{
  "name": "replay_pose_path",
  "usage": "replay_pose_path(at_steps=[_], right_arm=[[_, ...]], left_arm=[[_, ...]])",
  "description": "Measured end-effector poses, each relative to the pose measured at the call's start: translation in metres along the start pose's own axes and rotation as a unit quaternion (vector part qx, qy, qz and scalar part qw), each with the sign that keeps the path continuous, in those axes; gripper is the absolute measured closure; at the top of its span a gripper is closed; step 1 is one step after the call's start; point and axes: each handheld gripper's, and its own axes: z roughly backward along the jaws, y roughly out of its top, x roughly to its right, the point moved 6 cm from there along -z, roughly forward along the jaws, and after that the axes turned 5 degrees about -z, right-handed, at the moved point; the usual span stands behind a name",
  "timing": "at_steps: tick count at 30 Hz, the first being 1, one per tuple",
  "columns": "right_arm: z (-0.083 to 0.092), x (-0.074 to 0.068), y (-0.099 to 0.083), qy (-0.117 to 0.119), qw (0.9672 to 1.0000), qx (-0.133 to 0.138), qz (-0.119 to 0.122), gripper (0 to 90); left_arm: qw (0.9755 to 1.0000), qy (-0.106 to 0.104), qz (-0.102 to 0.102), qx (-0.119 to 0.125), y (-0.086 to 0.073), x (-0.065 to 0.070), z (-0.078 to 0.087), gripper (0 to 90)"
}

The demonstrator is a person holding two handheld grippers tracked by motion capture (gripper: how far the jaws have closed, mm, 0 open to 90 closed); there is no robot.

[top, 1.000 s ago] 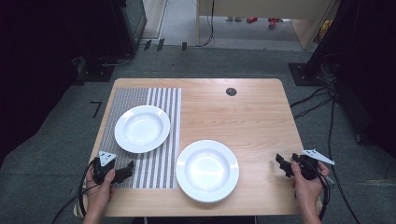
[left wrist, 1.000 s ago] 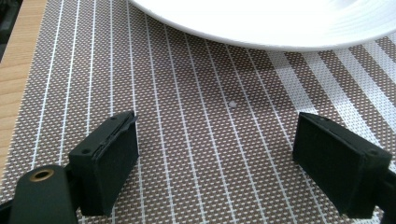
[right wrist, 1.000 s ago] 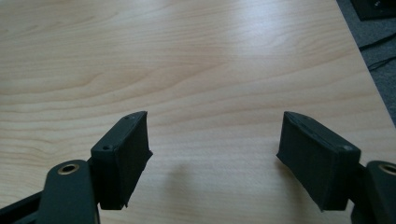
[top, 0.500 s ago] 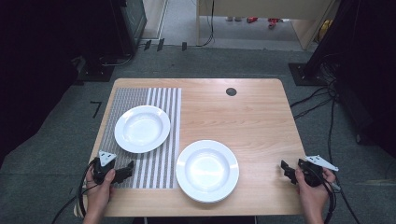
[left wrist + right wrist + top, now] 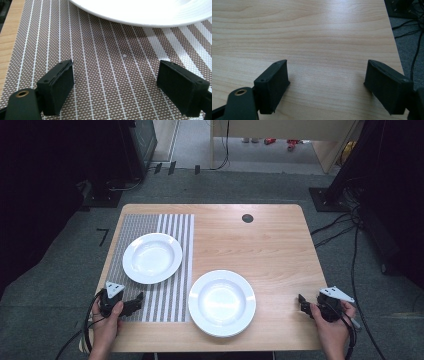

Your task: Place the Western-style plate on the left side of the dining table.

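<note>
Two white plates sit on a light wooden counter [image 5: 270, 245] that stands on grey floor [image 5: 60, 285] in a dark room, with cables [image 5: 340, 227] trailing at the right. One plate [image 5: 152, 257] rests on the striped placemat [image 5: 170, 300] at left, just beyond the left hand-held gripper [image 5: 135, 301], whose jaws are spread wide and empty. The nearer plate [image 5: 221, 302] lies well left of the right hand-held gripper [image 5: 301, 301], whose jaws have just been opening, nothing between them.
</note>
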Motion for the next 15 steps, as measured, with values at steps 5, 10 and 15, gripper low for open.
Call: replay_pose_path(at_steps=[5, 10, 15], right_arm=[[0.0, -0.0001, 0.0, 0.0, 1.0, 0.0, 0.0, 18.7], [0.0, 0.0, 0.0, 0.0, 1.0, 0.0, 0.0, 18.7], [0.0, 0.0, 0.0001, 0.0, 1.0, 0.0, 0.0, 18.7]], left_arm=[[1.0, 0.0, 0.0, 0.0, 0.0001, 0.0, -0.0001, 14.0], [1.0, 0.0, 0.002, 0.0, 0.0004, 0.0002, -0.0006, 13.4], [1.0, 0.001, 0.001, 0.0, 0.0005, 0.0005, -0.0008, 13.1]])
